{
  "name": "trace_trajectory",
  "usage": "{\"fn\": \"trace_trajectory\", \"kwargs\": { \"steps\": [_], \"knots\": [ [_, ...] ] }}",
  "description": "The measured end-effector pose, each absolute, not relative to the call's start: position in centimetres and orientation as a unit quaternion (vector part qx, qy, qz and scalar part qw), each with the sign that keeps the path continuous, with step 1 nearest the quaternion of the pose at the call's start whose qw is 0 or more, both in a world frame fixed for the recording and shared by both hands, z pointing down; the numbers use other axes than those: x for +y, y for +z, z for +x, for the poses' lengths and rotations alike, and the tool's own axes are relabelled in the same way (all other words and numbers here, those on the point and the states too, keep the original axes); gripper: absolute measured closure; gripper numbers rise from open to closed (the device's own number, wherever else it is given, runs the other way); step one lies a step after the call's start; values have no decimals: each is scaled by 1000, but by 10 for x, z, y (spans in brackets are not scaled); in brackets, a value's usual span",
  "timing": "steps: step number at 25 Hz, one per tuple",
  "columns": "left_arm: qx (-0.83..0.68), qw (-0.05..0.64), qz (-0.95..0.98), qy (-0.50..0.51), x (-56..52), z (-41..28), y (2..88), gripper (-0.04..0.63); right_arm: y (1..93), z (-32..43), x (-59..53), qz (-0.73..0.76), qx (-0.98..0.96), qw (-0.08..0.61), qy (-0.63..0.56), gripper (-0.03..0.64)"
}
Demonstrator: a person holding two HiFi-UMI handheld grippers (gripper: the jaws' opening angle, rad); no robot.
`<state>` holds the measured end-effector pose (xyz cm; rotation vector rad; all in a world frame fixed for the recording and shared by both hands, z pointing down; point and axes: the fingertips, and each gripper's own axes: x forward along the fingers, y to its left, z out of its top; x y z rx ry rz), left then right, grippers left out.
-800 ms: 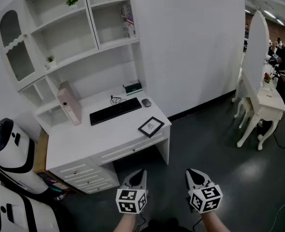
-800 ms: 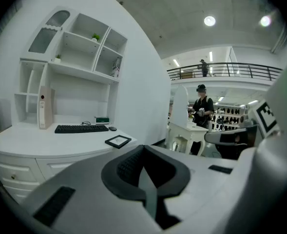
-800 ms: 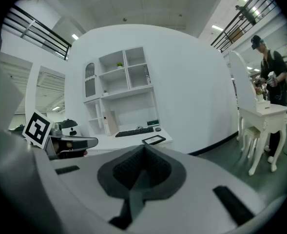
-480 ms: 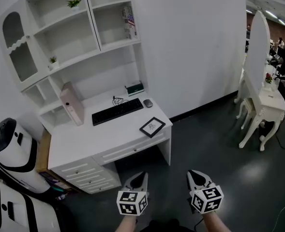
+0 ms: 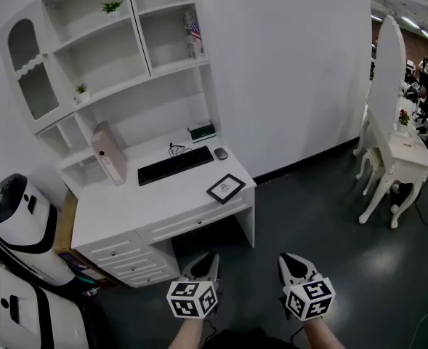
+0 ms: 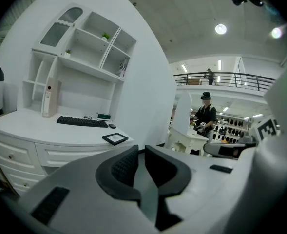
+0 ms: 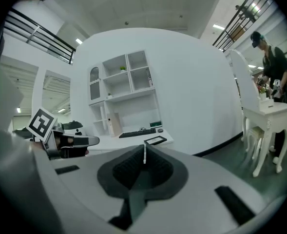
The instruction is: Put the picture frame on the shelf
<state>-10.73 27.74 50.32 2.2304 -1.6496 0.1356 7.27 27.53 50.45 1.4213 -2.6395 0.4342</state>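
Picture frame (image 5: 227,188) lying flat mid-frame
Likely light, fragile; pinch its rim. Left gripper (image 5: 207,258) and right gripper (image 5: 294,261) are hovering closed, empty.

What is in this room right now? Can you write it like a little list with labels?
picture frame: lying flat near the desk's front right corner
desk: white, with drawers
keyboard: black, behind the frame
mouse: right of the keyboard
shelf: white, above the desk; frame not on it yet
left gripper: shut, empty, short of the desk
right gripper: shut, empty
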Motion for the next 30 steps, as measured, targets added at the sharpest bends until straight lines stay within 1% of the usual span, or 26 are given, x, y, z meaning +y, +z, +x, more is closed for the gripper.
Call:
{"fn": "trace_trajectory", "kwargs": {
  "steps": [3, 5, 8, 11, 19, 30],
  "knots": [
    [-580, 194, 791, 36, 278, -101, 504, 574, 505, 79, 278, 470, -869, 49, 146, 615],
    [-576, 207, 790, 27, 277, -98, 505, 543, 503, 83, 277, 471, -869, 45, 147, 615],
    [-574, 223, 788, 13, 274, -94, 507, 534, 500, 86, 277, 468, -871, 40, 145, 614],
    [-568, 243, 787, -3, 271, -90, 507, 505, 499, 89, 276, 466, -872, 40, 143, 614],
    [-552, 309, 772, -60, 249, -95, 518, 479, 505, 90, 257, 468, -869, 35, 157, 614],
    [-543, 380, 737, -135, 175, -123, 538, 460, 512, 74, 191, 474, -863, 41, 171, 615]
  ]
}}
